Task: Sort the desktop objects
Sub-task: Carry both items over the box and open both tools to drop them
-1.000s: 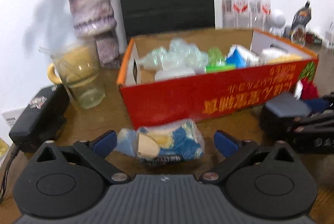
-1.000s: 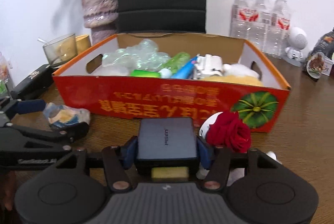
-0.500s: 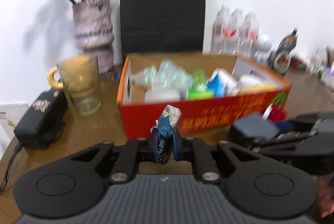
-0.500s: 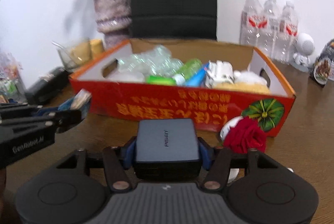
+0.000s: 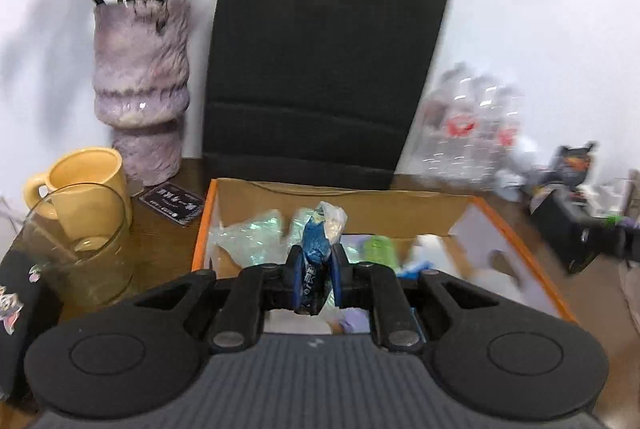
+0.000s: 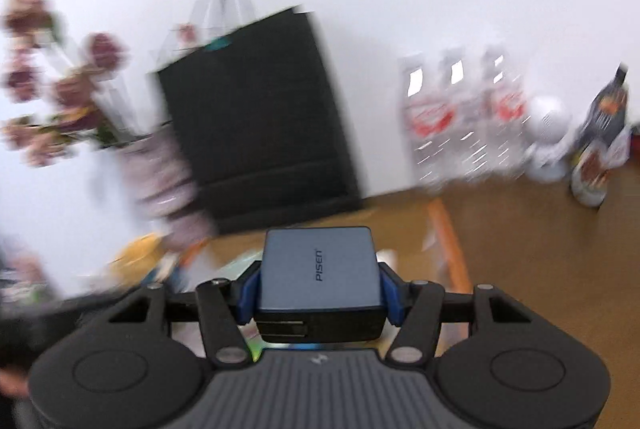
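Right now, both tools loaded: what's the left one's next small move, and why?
Probably ease the left tool a little forward over the orange cardboard box, then open. It is shut on the crumpled blue plastic packet, which already hangs above the box's near edge, with bags and bottles below it.
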`<state>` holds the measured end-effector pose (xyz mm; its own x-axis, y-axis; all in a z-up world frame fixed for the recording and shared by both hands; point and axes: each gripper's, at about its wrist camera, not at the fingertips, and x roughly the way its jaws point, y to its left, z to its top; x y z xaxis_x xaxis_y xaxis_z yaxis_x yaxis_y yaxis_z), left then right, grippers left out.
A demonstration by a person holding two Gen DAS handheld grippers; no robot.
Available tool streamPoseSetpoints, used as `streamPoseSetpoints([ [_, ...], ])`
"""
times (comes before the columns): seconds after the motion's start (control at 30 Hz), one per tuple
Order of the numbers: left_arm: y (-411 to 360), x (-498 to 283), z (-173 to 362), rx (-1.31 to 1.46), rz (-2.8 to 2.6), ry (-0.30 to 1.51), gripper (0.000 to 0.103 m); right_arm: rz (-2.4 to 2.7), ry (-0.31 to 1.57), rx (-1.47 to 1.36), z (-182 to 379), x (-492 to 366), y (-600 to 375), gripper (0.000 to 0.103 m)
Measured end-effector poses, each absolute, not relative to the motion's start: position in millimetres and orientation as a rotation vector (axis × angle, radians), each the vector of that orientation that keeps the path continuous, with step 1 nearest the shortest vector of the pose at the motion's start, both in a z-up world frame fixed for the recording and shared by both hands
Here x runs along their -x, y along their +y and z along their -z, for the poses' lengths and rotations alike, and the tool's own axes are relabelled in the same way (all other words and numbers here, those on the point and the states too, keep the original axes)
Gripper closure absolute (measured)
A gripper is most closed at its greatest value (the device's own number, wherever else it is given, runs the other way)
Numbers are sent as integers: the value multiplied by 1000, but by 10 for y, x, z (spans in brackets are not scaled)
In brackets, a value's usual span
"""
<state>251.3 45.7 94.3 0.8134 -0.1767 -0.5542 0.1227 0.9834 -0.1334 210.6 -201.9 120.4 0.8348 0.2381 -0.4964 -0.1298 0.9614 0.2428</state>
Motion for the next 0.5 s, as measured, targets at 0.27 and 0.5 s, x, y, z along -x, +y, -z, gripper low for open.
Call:
streamPoseSetpoints([
  [0.27,400,-3114,-649,22,38,681,83,-22,714,90,-694,-3142,-1809,45],
  [0.5,552,-3136,-663,98,29,705,31,39,790,40,-589,-3441,-1888,48],
])
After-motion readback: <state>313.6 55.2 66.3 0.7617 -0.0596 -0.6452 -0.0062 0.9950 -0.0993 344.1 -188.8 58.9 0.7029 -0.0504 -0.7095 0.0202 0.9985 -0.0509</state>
